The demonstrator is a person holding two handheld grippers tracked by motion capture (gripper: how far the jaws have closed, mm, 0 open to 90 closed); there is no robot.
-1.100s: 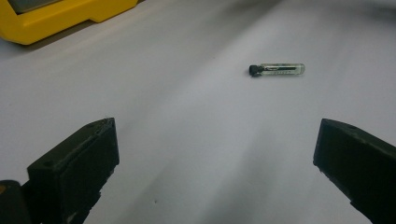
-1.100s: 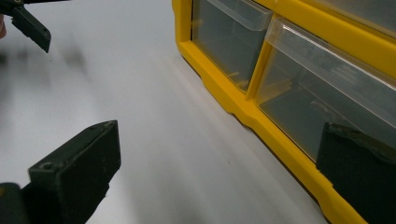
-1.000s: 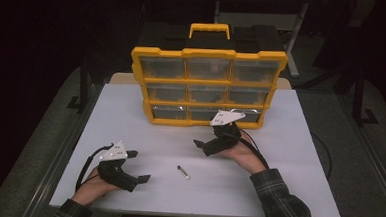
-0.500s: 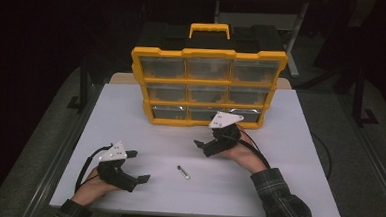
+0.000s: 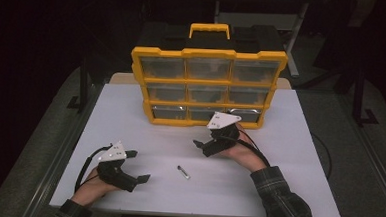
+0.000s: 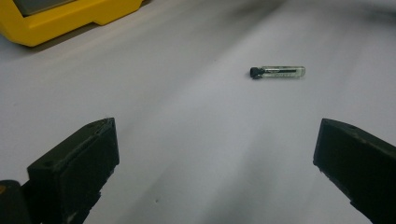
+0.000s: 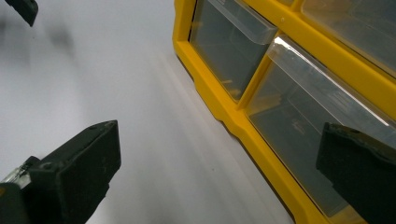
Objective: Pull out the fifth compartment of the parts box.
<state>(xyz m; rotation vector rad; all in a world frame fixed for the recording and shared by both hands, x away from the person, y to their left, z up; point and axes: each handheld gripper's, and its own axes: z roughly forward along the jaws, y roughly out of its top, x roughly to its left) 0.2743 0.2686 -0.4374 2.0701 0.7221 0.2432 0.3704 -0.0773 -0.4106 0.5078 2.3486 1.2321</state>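
A: Where are the two tongs?

B: The left tongs point(image 5: 140, 167) sit low near the front left corner of the white counter point(image 5: 299, 144), jaws spread wide with nothing between them. In the left gripper view point(image 6: 215, 154) they open onto bare counter, facing the small vial.

A: And that vial?

B: A small clear glass vial point(image 5: 183, 172) with a dark cap lies flat on its side, near the front edge and about midway along it. It is apart from both tongs, between them, nearer the left pair. In the left gripper view the vial point(image 6: 277, 72) rests well ahead of the jaws, cap end pointing left.

A: The right tongs?

B: The right tongs point(image 5: 202, 145) hover just in front of the yellow drawer organizer point(image 5: 209, 53), also gaping and empty. In the right gripper view point(image 7: 217, 161) the jaws frame the bottom row, where clear drawers point(image 7: 224, 51) sit in the organizer's yellow frame point(image 7: 212, 100).

A: Where does the organizer stand?

B: Upright toward the counter's back edge, roughly centred, handle on top, with three rows of three clear drawers.
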